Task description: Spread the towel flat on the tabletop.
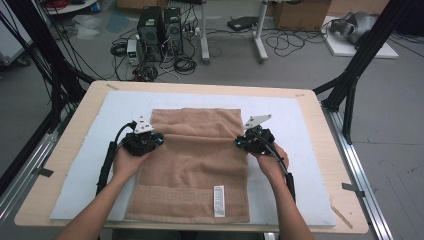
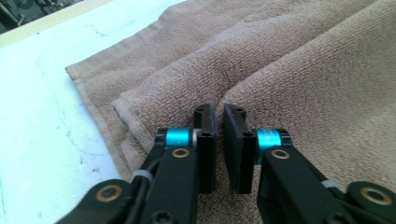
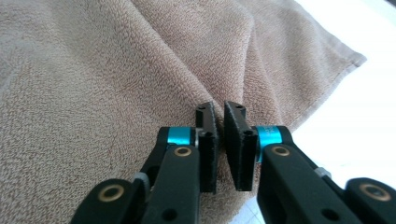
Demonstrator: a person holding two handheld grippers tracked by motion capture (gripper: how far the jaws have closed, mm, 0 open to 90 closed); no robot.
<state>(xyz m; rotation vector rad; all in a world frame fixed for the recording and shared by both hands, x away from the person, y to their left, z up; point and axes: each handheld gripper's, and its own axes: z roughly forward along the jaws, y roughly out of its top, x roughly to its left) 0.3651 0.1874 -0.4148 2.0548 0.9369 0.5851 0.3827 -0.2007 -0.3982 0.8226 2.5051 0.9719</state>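
Tan towel (image 1: 192, 165) lies flat on white mat (image 1: 85, 165), mid-table, 1 ridge raised across it. We pinch that ridge at both side edges: left gripper (image 2: 219, 122), right gripper (image 3: 219, 120) each clamped on fold. Soft, light, limp; we judge hems best hold.

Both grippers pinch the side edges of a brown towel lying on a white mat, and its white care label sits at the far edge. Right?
Not quite. In the high view the care label sits at the towel's near edge. The left gripper, right gripper and mat are as stated.
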